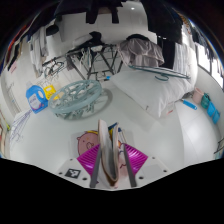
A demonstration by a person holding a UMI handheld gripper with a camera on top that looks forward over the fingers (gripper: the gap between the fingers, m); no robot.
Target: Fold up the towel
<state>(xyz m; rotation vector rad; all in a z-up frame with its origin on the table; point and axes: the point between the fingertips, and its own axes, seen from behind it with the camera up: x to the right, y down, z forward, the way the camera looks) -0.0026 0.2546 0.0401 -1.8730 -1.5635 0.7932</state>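
Observation:
My gripper is shut on a fold of the towel, a light cloth with a brown edge and pink cartoon print. The cloth is pinched upright between the two magenta pads, and rises from between the fingers toward the table. The rest of the towel is hidden behind and below the fingers. The white table spreads out beyond the fingertips.
A pale green wire basket stands on the table ahead to the left, with blue and yellow items beside it. Black chair legs and stands crowd the far side. A blue object lies at the right table edge.

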